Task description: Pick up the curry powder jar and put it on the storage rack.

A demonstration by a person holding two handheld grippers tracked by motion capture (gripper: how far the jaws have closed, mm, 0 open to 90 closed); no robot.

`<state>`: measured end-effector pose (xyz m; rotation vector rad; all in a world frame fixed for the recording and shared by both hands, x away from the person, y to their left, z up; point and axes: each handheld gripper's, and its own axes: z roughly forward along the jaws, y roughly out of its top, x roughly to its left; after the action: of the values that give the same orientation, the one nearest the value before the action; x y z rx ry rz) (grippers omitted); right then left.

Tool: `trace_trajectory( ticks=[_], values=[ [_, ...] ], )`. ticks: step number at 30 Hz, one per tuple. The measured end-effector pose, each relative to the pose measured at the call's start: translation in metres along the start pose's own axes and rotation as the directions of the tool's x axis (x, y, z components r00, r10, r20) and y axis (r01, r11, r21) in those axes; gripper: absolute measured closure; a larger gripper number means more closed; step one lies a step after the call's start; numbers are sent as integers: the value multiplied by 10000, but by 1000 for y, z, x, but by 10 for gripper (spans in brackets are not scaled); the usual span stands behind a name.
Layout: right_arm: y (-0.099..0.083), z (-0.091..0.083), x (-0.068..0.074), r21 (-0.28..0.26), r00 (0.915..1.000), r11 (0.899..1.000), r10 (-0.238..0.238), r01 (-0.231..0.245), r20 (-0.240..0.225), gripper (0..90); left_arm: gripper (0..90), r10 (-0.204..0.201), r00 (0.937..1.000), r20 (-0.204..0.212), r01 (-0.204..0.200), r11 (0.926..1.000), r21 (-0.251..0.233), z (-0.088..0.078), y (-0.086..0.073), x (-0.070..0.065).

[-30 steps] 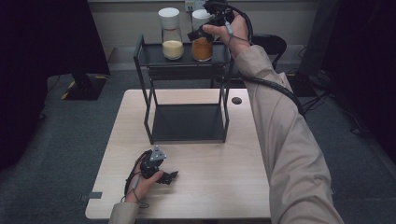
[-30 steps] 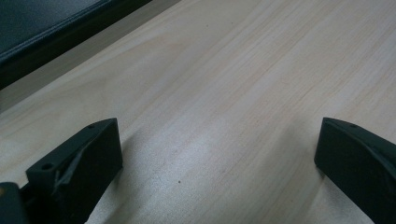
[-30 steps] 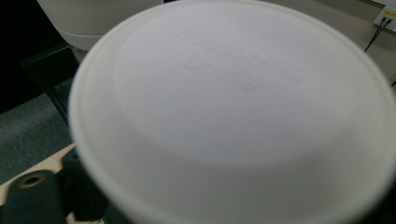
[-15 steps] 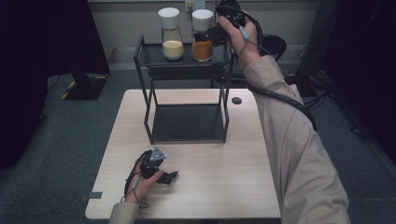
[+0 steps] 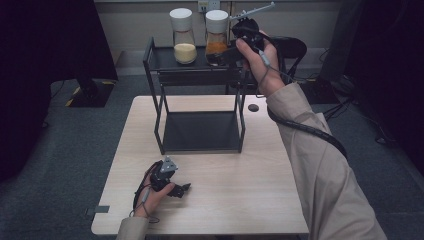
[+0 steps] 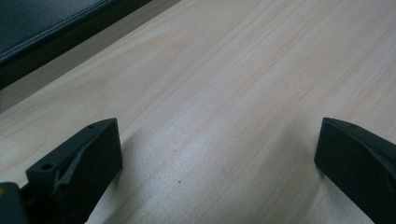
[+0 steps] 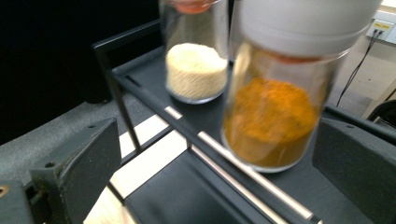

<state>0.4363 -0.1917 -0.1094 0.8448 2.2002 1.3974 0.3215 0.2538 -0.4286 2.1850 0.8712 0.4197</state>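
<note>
Right tool (image 7: 219,154) gapes wide, just opened, before orange spice jar (image 7: 275,116); no label readable; left tool (image 6: 219,154) open, empty.

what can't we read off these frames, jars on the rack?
- Orange-powder jar: right gripper view, lid top cut off by the frame edge, glass blurred.
- Pale-grain jar: same view, lid cut off at the top.
- Right gripper: high view, the hand hides its jaw tips.
- Wall outlet: too small.

High view above the table (image 5: 210,210) – tongs-mounted views close, right one sharing the rack (image 5: 200,65).
</note>
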Motion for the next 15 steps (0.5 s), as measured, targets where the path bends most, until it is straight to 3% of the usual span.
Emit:
trace_trajectory(
  ticks=[15],
  values=[
    [-41, -6, 15, -282, 9989, 9996, 36, -49, -469, 3, 2, 7, 10000, -27, -7, 10000, -30, 0, 0, 0]
  ],
)
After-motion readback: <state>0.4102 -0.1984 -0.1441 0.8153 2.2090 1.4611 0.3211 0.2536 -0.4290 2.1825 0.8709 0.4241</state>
